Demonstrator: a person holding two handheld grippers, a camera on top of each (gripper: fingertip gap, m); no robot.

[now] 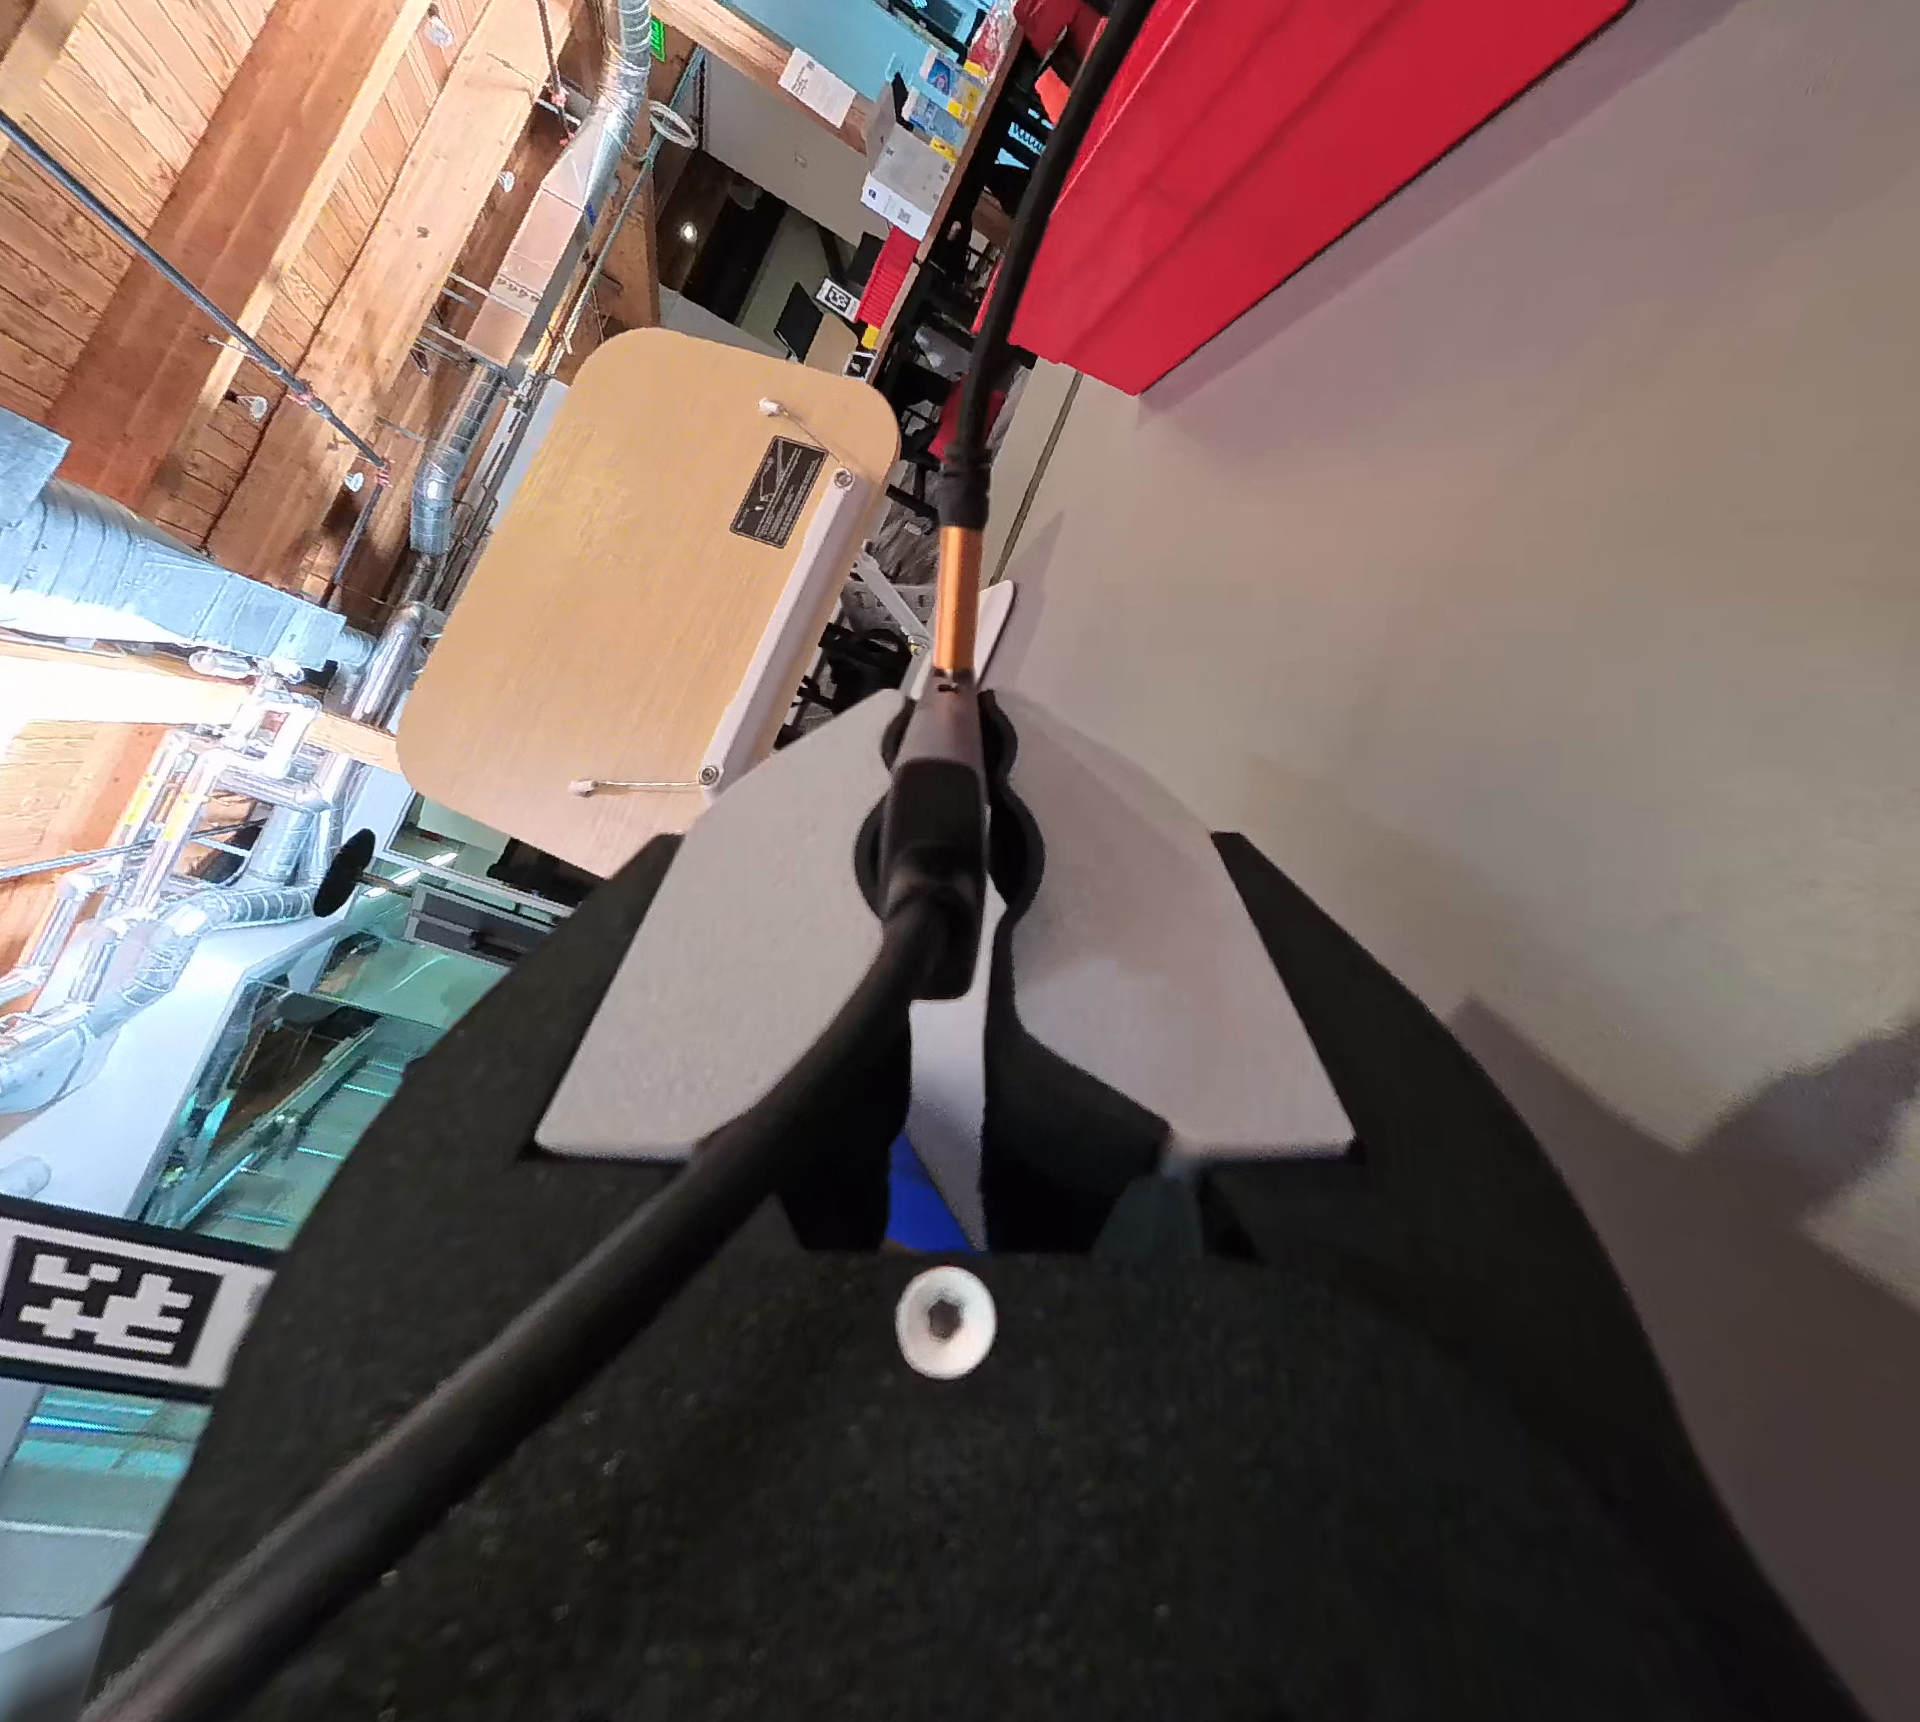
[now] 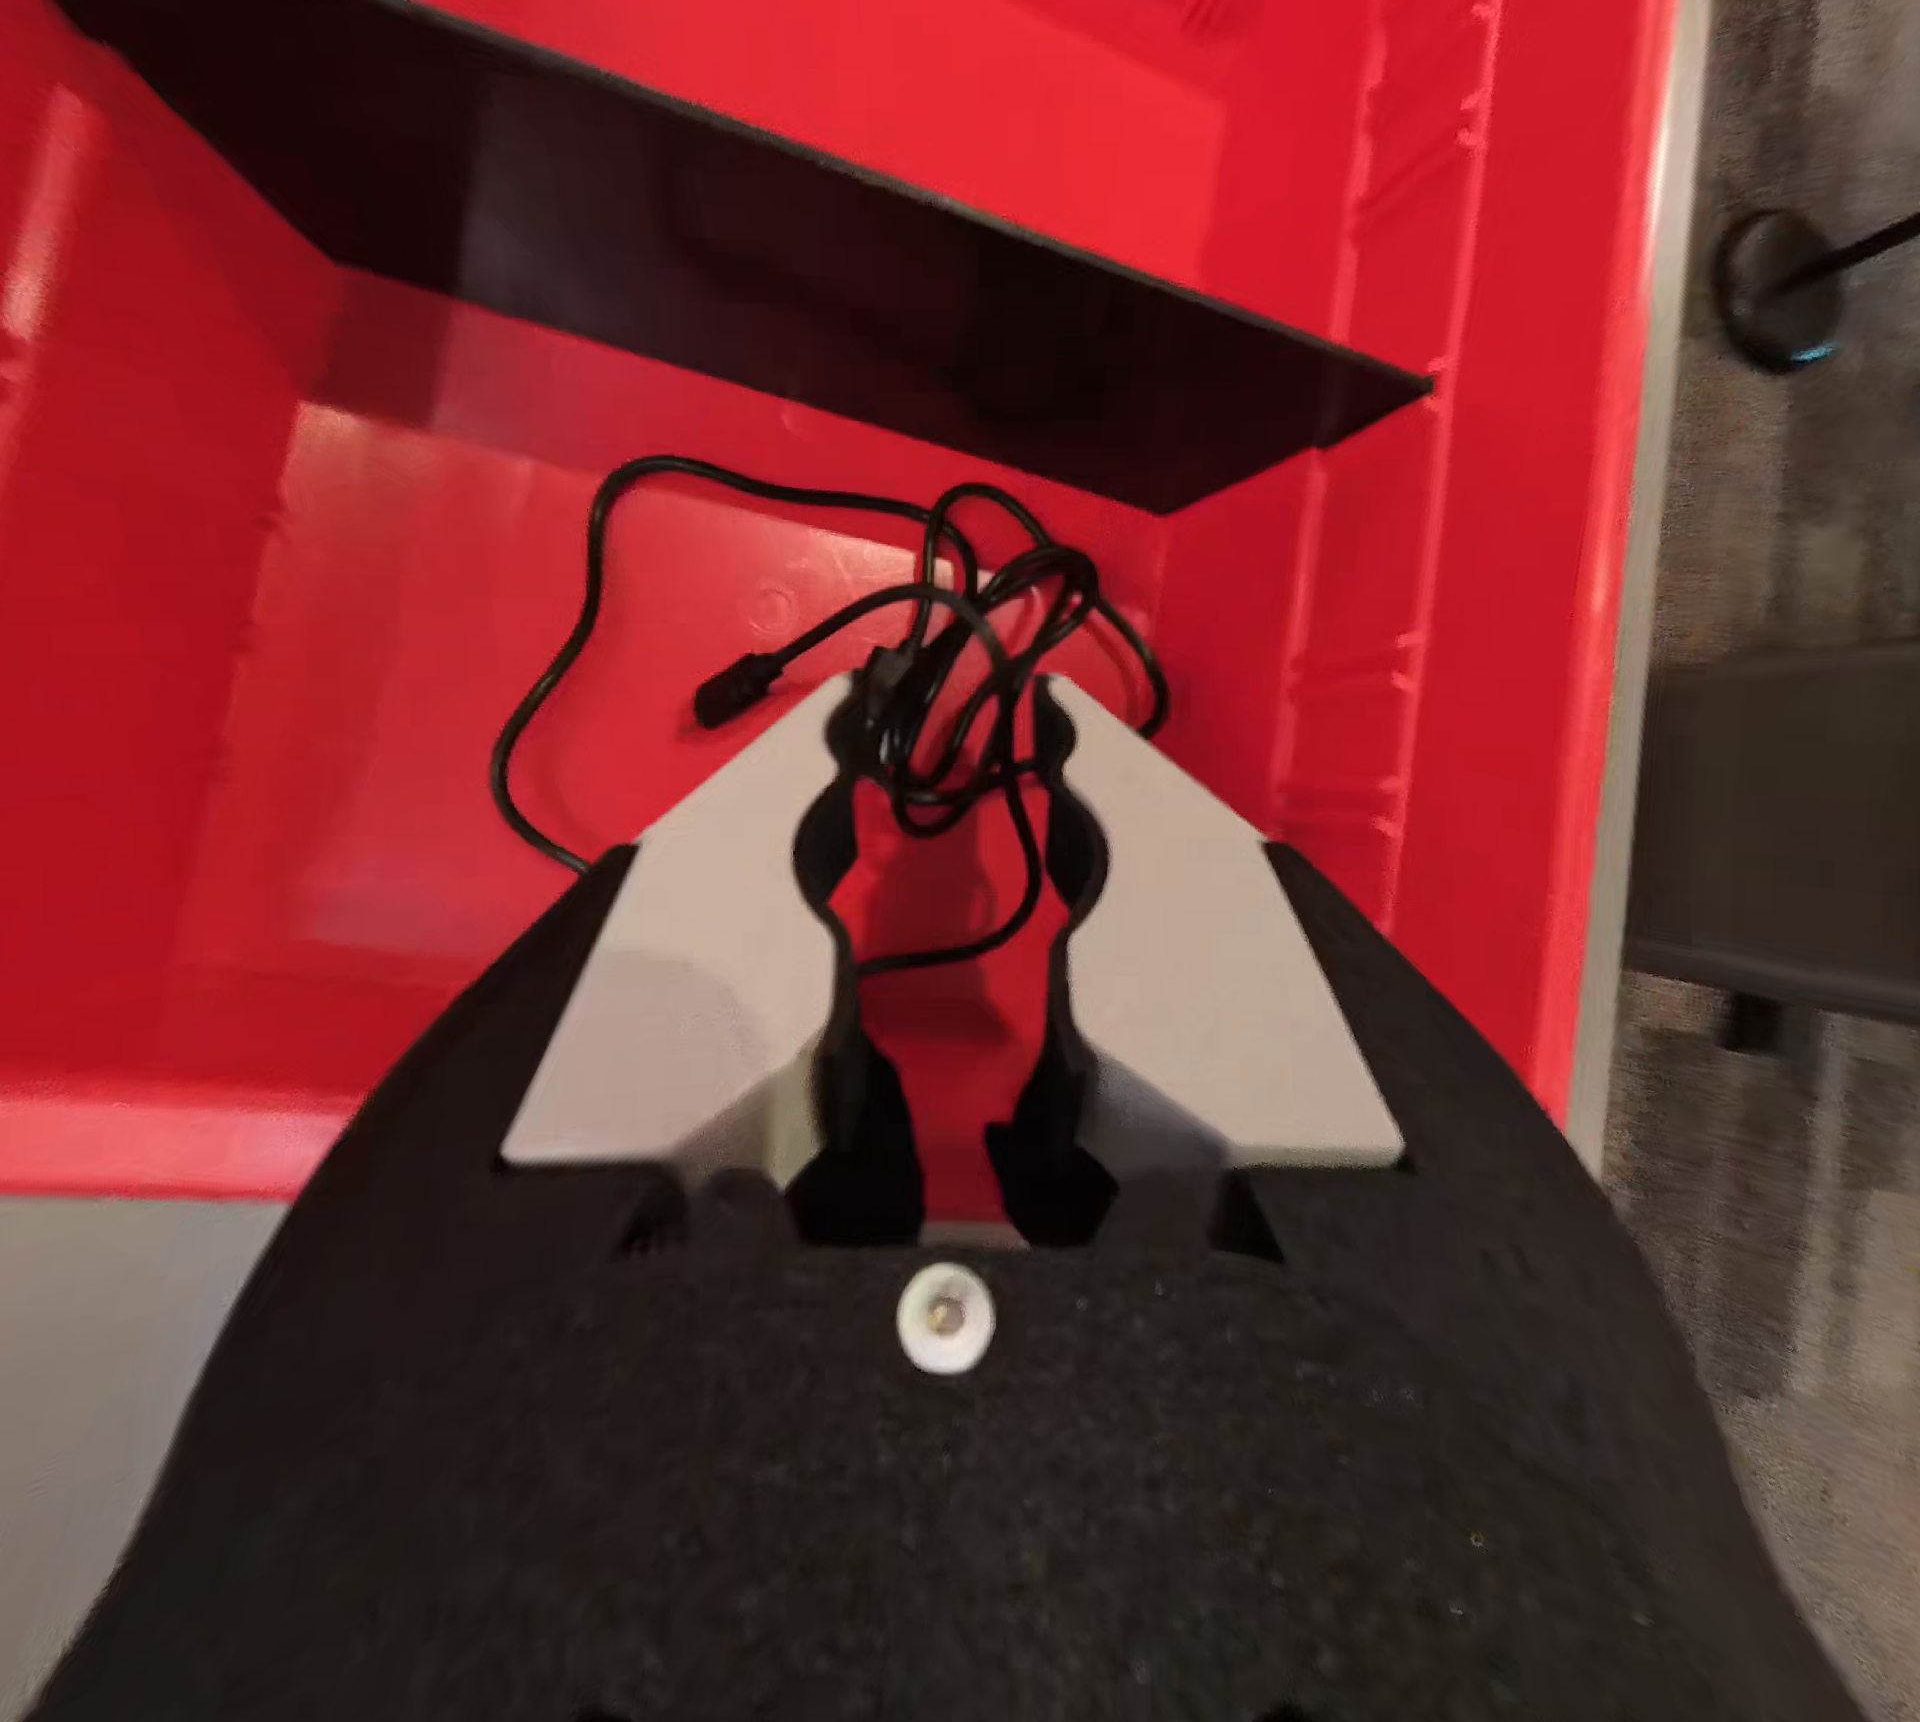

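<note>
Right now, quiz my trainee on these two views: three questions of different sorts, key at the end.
1. True or false: the left gripper is shut on a black cable.
2. Which lies in the red bin ahead of the right gripper? A) tangled thin cable B) mug C) book
3. Fill in: the right jaws are ____.

Key: 1 true; 2 A; 3 open

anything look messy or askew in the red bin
Yes. A thin black cable lies in a loose tangle on the floor of the red plastic bin, and a flat black panel sits slanted across the bin rather than lying flat.
</note>
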